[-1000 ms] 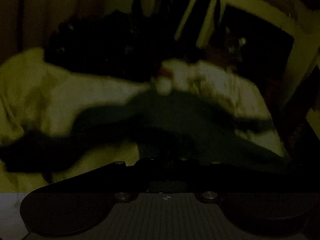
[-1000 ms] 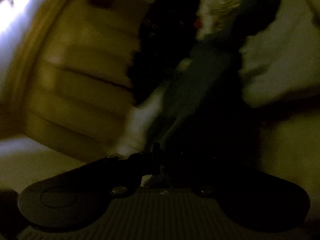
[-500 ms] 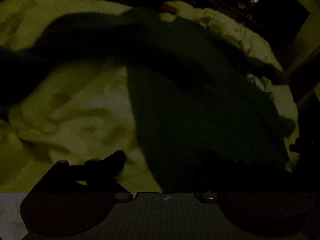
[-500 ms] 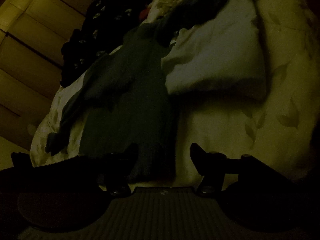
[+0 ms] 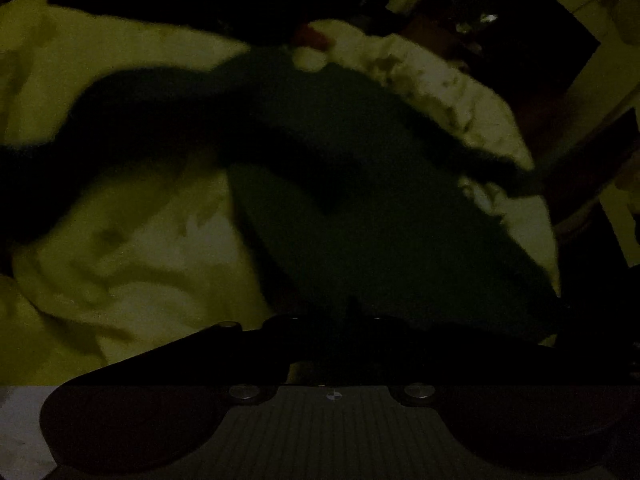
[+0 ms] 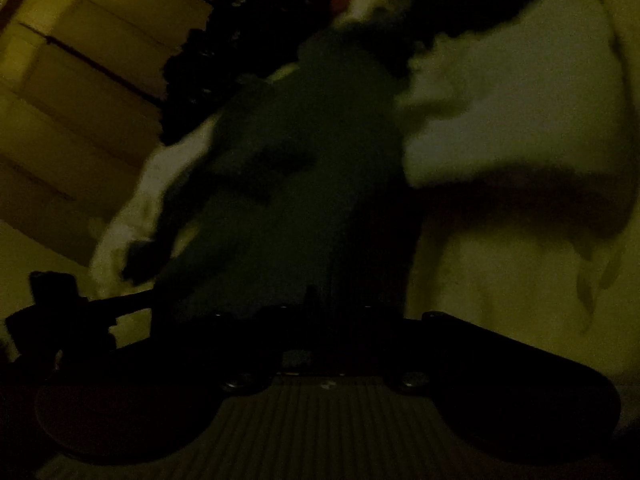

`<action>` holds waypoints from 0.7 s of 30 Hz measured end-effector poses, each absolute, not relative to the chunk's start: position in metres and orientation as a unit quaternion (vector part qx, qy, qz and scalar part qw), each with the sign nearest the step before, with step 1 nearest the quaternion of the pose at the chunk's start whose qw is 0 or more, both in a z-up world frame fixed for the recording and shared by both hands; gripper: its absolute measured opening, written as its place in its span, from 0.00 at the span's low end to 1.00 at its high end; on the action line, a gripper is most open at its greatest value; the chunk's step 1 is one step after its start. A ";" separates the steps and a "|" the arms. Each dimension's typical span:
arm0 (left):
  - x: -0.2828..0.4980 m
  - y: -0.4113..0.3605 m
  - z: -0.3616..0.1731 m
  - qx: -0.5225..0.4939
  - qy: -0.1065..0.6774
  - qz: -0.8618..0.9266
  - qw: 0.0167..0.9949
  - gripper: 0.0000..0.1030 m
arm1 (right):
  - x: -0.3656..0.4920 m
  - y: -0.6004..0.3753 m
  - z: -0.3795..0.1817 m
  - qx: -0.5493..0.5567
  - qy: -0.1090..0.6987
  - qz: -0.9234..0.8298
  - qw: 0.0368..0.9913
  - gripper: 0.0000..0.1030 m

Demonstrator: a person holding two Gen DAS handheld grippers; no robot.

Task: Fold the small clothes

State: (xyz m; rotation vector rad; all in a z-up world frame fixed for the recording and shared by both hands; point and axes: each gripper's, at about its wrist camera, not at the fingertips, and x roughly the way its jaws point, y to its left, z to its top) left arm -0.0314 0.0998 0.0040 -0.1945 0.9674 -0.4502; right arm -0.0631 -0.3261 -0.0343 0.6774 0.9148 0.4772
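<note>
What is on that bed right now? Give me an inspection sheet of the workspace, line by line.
Surface: pale rumpled bedding, dimly lit.
Job's things: dark green garment spread flat, a sleeve out to each side.
Clutter: pale folded cloth beside the garment; dark patterned cloth heap beyond it; small red item, too dim to name.
Grippers: left gripper and right gripper have just closed their jaws, each apparently pinching the garment's near edge.
Cables: nothing seen.
Surroundings: wooden panelled furniture past the bed; the rest is too dark to tell.
</note>
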 end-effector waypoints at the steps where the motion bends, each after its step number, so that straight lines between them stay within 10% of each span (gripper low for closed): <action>1: -0.033 0.102 0.014 -0.087 0.461 -0.221 0.855 0.64 | -0.067 -0.328 -0.025 0.315 0.423 0.229 0.818 0.09; 16: -0.059 0.078 -0.058 0.000 0.587 -0.228 0.776 0.65 | -0.090 -0.300 -0.063 0.259 0.547 0.197 0.771 0.09; 21: -0.049 0.091 -0.055 -0.038 0.593 -0.209 0.777 1.00 | -0.090 -0.308 -0.073 0.285 0.561 0.195 0.752 0.31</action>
